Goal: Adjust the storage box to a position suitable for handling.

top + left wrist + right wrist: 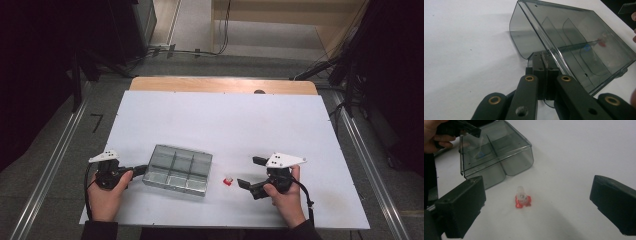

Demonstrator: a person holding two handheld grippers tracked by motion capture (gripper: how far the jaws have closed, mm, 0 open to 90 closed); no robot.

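The small red-and-clear piece [522, 198] sits upright on the white tabletop [240, 120], its clear stub pointing up, straight ahead of the right gripper [537, 205] and between its fingers' [461, 205] lines of reach, though not yet between them. Those fingers stand wide apart with nothing held. The right gripper is by far the nearer. Beyond the piece lies the smoky divided box [177, 170], whose near wall the left gripper [544, 66] has its fingers clamped on, steadying it.

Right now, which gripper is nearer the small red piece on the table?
Right. The right gripper stands open just beside the small red piece; the left gripper is shut on the compartment box, across from it.
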